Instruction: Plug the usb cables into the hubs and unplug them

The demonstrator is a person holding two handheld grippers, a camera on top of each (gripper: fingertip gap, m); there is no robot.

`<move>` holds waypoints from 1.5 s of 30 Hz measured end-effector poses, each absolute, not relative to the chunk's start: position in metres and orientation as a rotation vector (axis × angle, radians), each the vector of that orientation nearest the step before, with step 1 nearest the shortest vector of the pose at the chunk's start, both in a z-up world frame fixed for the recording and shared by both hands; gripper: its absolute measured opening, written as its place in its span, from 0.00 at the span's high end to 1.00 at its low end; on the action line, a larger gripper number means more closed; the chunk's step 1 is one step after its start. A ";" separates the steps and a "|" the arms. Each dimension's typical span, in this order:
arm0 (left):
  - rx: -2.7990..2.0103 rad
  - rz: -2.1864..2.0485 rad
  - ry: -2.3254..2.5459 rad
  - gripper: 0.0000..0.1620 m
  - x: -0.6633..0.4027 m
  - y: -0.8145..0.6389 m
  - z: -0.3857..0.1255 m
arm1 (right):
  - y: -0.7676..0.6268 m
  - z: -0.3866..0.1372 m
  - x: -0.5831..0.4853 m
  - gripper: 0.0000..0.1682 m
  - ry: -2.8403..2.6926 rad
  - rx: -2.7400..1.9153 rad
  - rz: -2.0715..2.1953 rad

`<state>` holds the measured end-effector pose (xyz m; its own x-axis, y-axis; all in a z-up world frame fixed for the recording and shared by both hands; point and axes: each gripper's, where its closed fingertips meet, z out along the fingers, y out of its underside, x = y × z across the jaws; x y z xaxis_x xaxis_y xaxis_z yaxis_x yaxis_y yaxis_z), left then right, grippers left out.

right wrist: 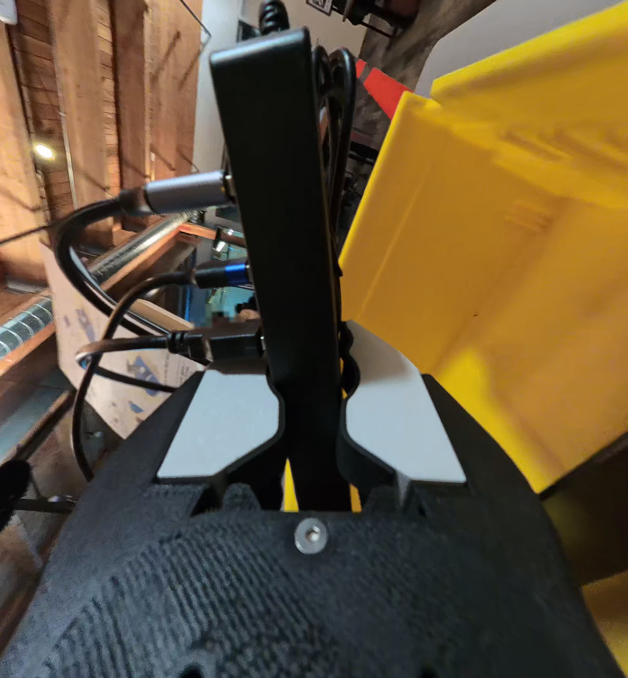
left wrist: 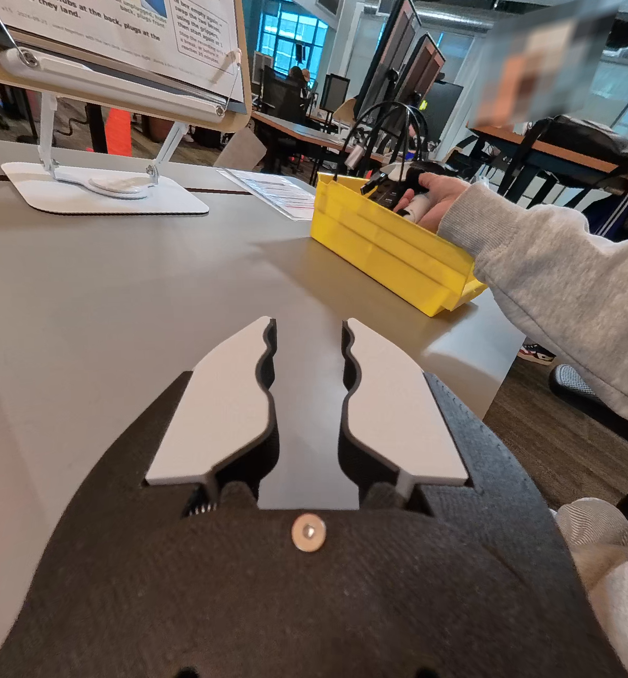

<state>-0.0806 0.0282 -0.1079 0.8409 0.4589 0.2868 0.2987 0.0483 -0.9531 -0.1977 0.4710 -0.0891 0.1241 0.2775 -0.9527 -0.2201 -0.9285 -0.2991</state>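
My left gripper [left wrist: 309,324] is open and empty, low over the grey table [left wrist: 121,293]. My right gripper [right wrist: 307,352] is shut on a black USB hub [right wrist: 268,183], held upright beside and above the yellow bin [right wrist: 488,257]. Three cables are plugged into the hub's left side: a grey plug [right wrist: 187,192], a blue-ringed plug [right wrist: 228,275] and a black plug [right wrist: 224,345]. In the left wrist view a hand in a grey sleeve [left wrist: 547,279] holds that gripper over the yellow bin [left wrist: 378,249], with the hub [left wrist: 382,192] and black cable loops [left wrist: 389,121] rising from it.
A white document stand [left wrist: 103,190] with a printed sheet stands at the table's back left. A laminated sheet [left wrist: 279,194] lies behind the bin. The table's rounded right edge [left wrist: 470,352] drops to a wood floor with a chair base [left wrist: 580,396]. Tip to tip, the grippers are about 45 cm apart.
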 end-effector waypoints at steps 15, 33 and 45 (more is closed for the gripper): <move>-1.556 0.147 -0.615 0.79 -0.079 0.029 -0.108 | 0.420 -0.121 -0.199 0.50 -0.626 -2.465 1.658; -1.567 0.147 -0.622 0.79 -0.080 0.030 -0.111 | 0.420 -0.091 -0.160 0.21 -1.211 -2.211 1.369; -1.571 0.148 -0.623 0.80 -0.080 0.030 -0.113 | 0.438 0.021 -0.119 0.26 -1.158 -1.413 1.377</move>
